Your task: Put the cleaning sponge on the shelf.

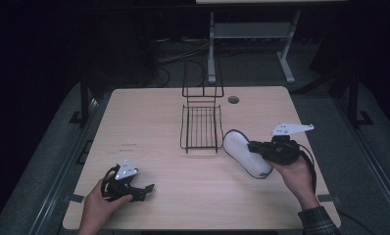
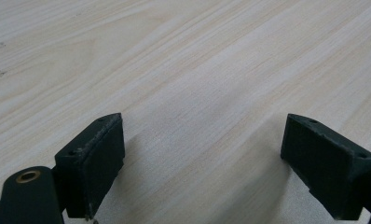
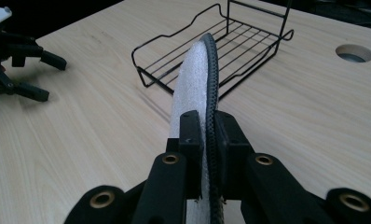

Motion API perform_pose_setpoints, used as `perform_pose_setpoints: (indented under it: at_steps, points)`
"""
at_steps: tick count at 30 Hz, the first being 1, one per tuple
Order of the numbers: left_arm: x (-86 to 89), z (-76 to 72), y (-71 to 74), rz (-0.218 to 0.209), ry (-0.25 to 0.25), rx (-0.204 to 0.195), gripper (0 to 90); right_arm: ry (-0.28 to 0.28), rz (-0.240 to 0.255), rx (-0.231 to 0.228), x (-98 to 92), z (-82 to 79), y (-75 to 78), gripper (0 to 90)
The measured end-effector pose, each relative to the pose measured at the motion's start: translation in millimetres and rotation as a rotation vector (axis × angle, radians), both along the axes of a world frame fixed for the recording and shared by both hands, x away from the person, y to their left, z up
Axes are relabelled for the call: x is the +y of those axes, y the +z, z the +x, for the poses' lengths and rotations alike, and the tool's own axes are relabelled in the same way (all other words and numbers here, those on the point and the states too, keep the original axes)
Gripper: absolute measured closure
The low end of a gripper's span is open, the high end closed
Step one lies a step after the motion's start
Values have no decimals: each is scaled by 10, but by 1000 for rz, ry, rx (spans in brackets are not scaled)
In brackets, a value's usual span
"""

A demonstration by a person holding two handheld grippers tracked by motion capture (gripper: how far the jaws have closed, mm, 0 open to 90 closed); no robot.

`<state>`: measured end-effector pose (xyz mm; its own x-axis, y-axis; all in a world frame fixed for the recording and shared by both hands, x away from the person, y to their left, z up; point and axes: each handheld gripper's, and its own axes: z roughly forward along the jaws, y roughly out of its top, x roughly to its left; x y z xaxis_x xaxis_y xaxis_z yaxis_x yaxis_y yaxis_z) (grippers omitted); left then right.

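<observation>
Both tongs matte black, brass-coloured pivot bushings behind the jaws. Left tongs [image 1: 143,189]: chipped pad edges. Right tongs [image 1: 252,146]: grey three-cornered plate above, black cable trailing behind. Plaid sleeve [image 1: 319,220] behind right tongs.

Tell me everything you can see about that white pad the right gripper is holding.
The white pad is a flat, elongated oval of fuzzy, foam-like white material edged with dark grey piping. The right gripper clamps one end, its jaws shut on both faces, holding the pad on edge. It sits just right of the black wire basket, pointing toward it. Whether it touches the wooden table is unclear.
</observation>
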<state>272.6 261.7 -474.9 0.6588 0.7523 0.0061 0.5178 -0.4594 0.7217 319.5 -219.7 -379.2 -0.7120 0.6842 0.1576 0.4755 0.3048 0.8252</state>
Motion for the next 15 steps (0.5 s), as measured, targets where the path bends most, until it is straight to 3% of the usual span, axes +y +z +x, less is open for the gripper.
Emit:
perform_pose_setpoints:
  at_steps: [15]
  points:
    - [-1, 0, -1, -2, 1, 0, 126, 12, 25, -26, 181, 264, 126, 823]
